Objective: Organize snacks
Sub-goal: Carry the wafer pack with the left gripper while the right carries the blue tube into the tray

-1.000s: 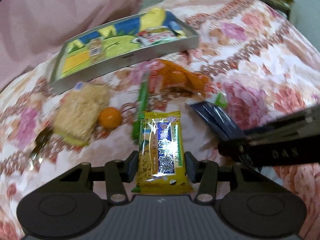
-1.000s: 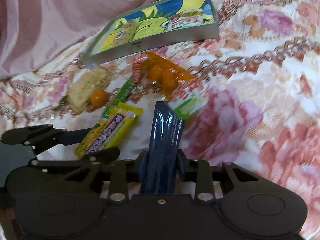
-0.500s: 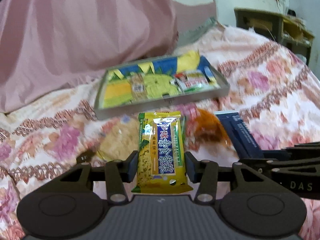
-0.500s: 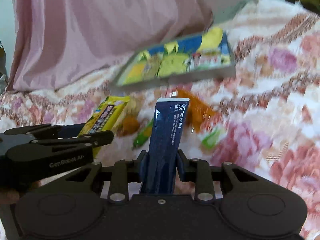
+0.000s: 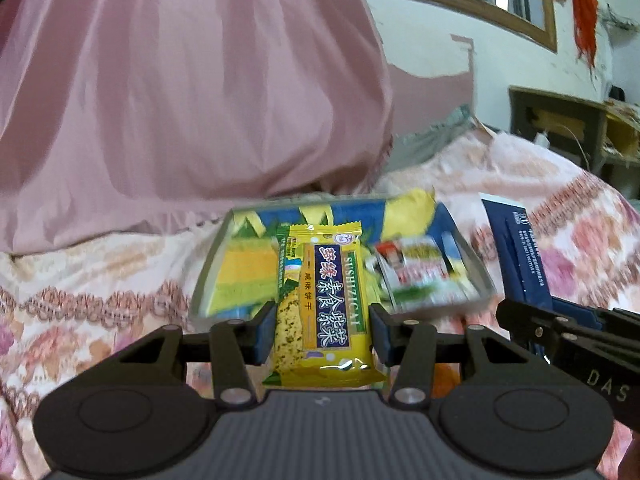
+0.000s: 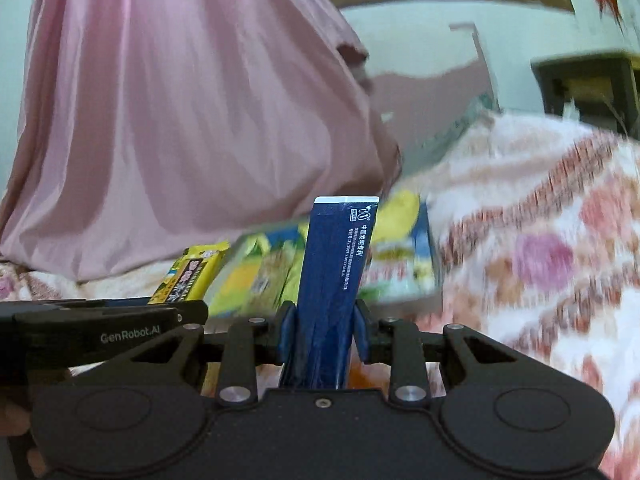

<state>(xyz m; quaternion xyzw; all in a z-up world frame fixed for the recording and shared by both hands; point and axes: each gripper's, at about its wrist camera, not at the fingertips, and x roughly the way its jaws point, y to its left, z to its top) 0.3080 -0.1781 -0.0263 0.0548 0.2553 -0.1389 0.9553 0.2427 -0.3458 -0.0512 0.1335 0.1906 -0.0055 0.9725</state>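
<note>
Behind the yellow packet (image 5: 326, 304), the tray (image 5: 208, 272) is blurred, partly hidden.

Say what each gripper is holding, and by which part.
The left gripper clamps the yellow snack packet across its lower half. The right gripper clamps the dark blue packet near its lower end.

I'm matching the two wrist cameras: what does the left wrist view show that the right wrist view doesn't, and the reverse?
Only the left wrist view shows the front of the yellow biscuit packet with its label, clamped in the left tongs, and the red-and-white packet in the tray.

Only the right wrist view shows the dark blue packet head-on, clamped in the right tongs.

Both show the tray, the pink fabric, the floral cover, and each other's packet from the side.
</note>
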